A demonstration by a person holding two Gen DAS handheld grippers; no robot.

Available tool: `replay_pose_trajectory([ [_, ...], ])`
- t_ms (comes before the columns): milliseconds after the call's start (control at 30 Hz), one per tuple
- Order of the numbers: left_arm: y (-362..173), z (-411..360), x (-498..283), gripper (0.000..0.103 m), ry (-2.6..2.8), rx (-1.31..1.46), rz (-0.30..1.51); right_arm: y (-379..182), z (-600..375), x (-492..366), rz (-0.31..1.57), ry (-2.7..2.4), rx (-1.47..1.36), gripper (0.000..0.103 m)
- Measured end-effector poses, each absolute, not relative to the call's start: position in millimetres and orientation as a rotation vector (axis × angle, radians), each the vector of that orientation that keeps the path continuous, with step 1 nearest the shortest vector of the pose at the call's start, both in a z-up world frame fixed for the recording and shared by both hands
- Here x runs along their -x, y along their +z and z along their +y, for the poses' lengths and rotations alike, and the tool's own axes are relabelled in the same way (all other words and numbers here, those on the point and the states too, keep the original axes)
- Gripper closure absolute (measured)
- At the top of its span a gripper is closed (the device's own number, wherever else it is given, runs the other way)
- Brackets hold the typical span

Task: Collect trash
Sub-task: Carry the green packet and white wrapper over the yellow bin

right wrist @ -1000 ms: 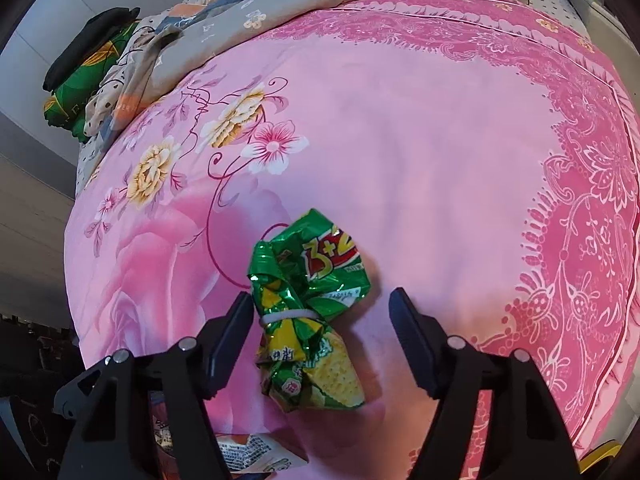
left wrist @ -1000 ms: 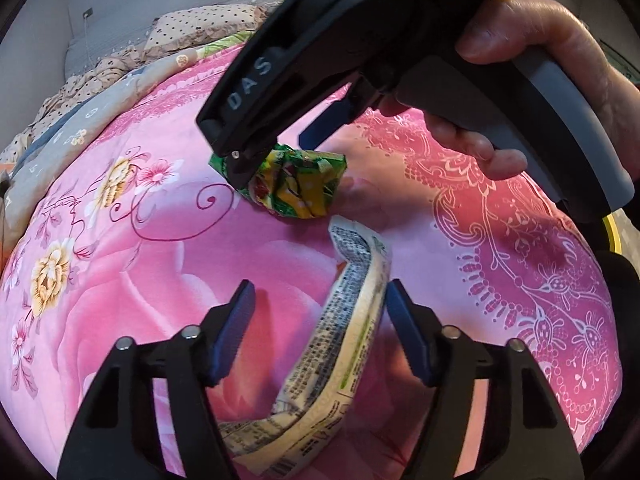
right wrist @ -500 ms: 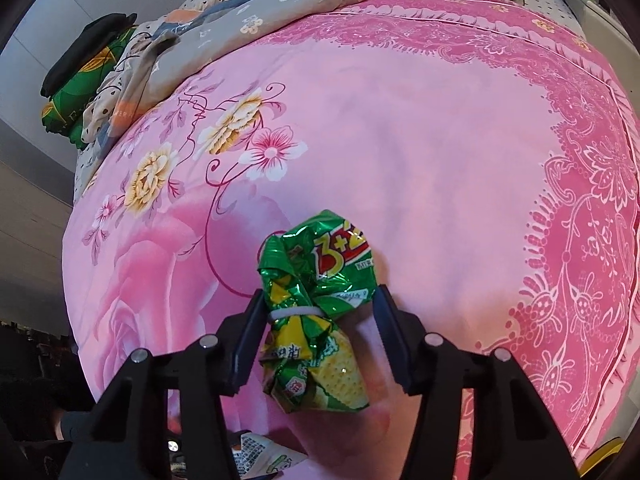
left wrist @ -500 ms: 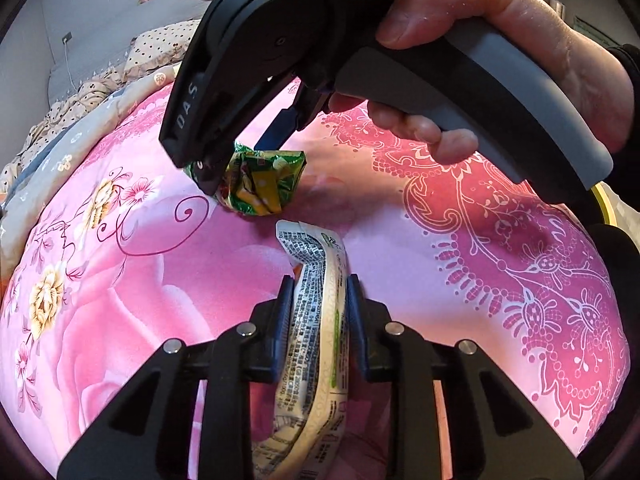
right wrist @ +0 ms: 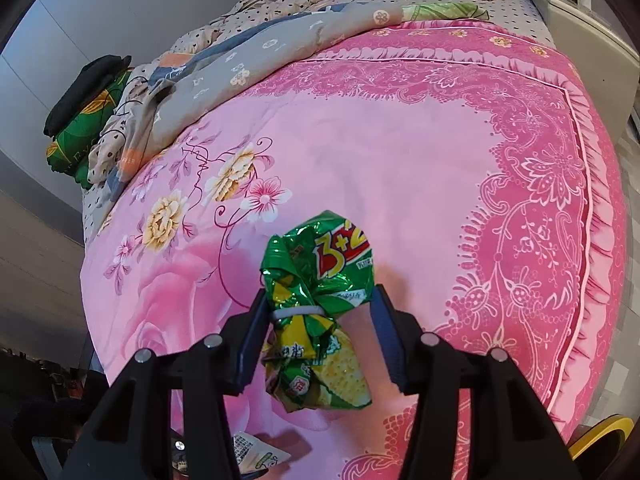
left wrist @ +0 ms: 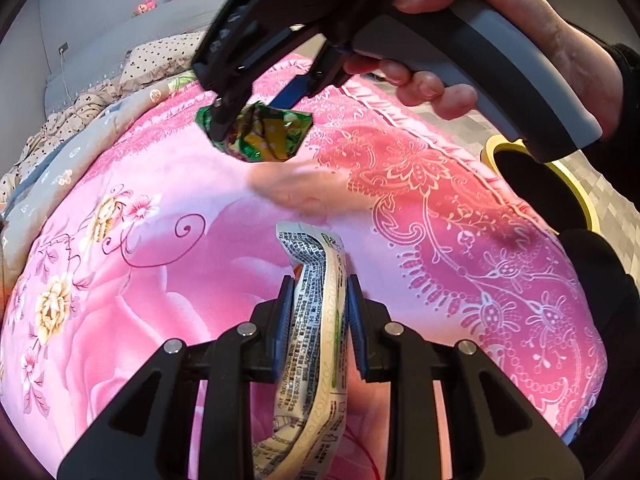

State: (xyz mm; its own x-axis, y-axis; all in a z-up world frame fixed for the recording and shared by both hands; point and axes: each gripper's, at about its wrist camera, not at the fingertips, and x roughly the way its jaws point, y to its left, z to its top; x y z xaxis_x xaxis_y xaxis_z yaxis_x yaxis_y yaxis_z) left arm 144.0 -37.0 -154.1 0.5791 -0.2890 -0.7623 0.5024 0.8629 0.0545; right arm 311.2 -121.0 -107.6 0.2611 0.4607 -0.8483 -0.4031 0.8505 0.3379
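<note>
My left gripper (left wrist: 316,312) is shut on a flattened white printed wrapper (left wrist: 316,320) and holds it above the pink bedspread (left wrist: 200,248). My right gripper (right wrist: 318,340) is shut on a crumpled green and yellow snack bag (right wrist: 320,316) tied with a white band, and it is lifted off the bed. In the left wrist view the right gripper (left wrist: 256,120) hangs above the bed with the green bag (left wrist: 260,136) in its jaws. A corner of the white wrapper (right wrist: 256,454) shows at the bottom of the right wrist view.
A yellow-rimmed bin (left wrist: 548,184) with a dark opening stands on the floor right of the bed. A rumpled grey and dotted quilt (right wrist: 280,40) and pillows lie at the bed's far end. A green and black bundle (right wrist: 84,112) sits at the far left.
Both grippers closed on their pieces of trash and lifted them off the bedspread. The right gripper rose with the green bag.
</note>
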Motion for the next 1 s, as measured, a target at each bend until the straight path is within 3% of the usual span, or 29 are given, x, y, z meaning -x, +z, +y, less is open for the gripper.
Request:
replay_pose_trajectory([
  [633, -60.1, -22.2, -111.8, 0.078, -0.264, -0.071, 0.719, -47.0, -214.0, -239.5, 1.046, 0.531, -0.187, 0.055],
  [1000, -3.3, -55.6, -85.5, 0.078, -0.212, -0.024, 0.642, -23.3, -275.1, -185.1, 0.970, 0.507, -0.269, 0.055],
])
